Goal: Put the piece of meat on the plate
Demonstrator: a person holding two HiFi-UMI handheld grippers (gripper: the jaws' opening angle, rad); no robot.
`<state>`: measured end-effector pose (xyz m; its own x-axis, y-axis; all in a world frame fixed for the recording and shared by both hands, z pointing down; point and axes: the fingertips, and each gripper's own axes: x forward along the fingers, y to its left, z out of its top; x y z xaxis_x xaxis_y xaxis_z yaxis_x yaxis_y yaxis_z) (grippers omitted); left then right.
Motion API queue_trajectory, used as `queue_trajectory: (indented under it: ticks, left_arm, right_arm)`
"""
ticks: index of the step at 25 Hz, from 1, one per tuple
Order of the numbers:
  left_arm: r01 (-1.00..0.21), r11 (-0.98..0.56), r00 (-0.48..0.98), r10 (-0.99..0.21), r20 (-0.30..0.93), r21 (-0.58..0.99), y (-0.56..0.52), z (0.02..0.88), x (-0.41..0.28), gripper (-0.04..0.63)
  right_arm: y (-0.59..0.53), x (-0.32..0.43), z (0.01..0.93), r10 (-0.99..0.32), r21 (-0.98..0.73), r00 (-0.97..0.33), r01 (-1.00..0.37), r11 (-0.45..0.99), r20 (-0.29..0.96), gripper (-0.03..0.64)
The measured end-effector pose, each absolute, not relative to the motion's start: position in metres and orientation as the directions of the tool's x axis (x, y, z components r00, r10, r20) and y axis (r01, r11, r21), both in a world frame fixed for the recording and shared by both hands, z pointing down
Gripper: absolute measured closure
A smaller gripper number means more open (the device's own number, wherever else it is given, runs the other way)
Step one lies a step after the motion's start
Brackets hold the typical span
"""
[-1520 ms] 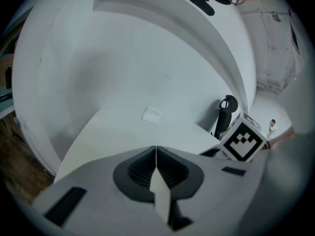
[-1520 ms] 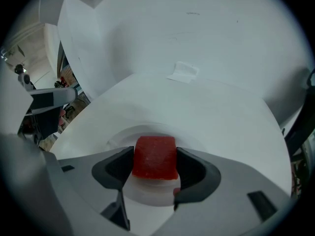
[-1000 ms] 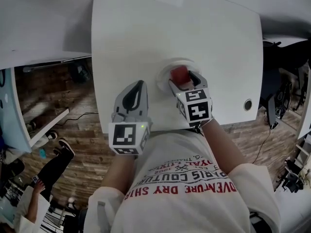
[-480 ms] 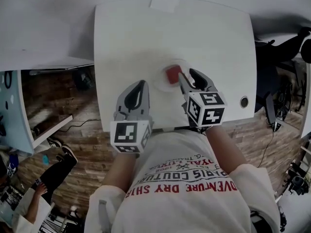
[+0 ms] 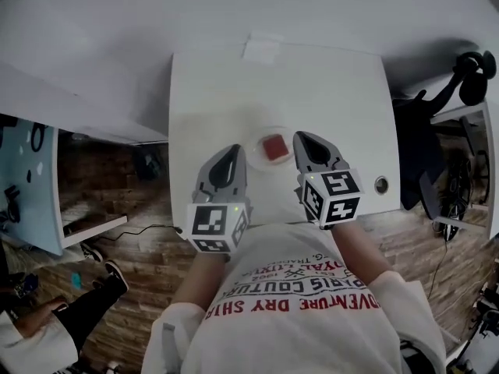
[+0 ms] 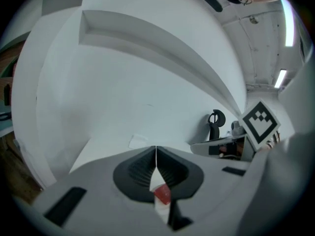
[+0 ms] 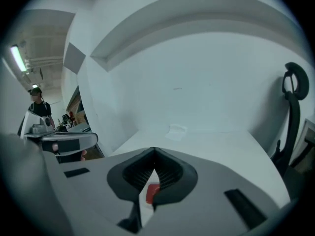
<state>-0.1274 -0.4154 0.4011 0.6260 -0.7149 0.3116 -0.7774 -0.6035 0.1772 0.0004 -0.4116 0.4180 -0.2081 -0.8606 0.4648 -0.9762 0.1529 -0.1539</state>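
Observation:
The red piece of meat point(image 5: 274, 147) lies on the small white plate point(image 5: 255, 138) in the middle of the white table point(image 5: 335, 92). Both grippers hang above the table's near edge, apart from the meat. My left gripper point(image 5: 233, 151) is shut and empty, to the left of the plate. My right gripper point(image 5: 299, 136) is shut and empty, just right of it. In the left gripper view the meat point(image 6: 162, 195) shows below the shut jaws of the gripper point(image 6: 156, 150). In the right gripper view the meat point(image 7: 152, 191) shows likewise under the gripper point(image 7: 154, 152).
A white sheet of paper point(image 5: 263, 48) lies at the table's far edge. A cable hole point(image 5: 380, 184) sits near the front right corner. A black chair point(image 5: 466, 75) stands to the right, and a second white table point(image 5: 70, 100) to the left. A person point(image 7: 39, 104) stands at the far left of the right gripper view.
The right gripper's jaws, open around the meat a second ago, have shut empty and drawn back upward. The meat stays on the plate. The left gripper has also risen.

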Motion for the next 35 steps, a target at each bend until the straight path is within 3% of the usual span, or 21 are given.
queue_trajectory:
  ticks: [5, 9, 35]
  left_arm:
    - [-0.792, -0.599, 0.608, -0.757, 0.240, 0.116, -0.416, 0.367, -0.128, 0.588]
    - [-0.803, -0.589, 0.594, -0.781, 0.194, 0.088, -0.414, 0.349, -0.130, 0.588]
    - [-0.800, -0.595, 0.597, -0.779, 0.189, 0.074, -0.408, 0.343, -0.118, 0.588]
  right_arm:
    - [-0.406, 0.000, 0.362, -0.938, -0.039, -0.205, -0.979, 0.203, 0.281, 0.604]
    - [-0.399, 0.005, 0.333, -0.960, -0.061, -0.212, -0.977, 0.204, 0.181, 0.604]
    - [-0.386, 0.018, 0.340, -0.960, -0.058, -0.196, -0.981, 0.188, 0.200, 0.605]
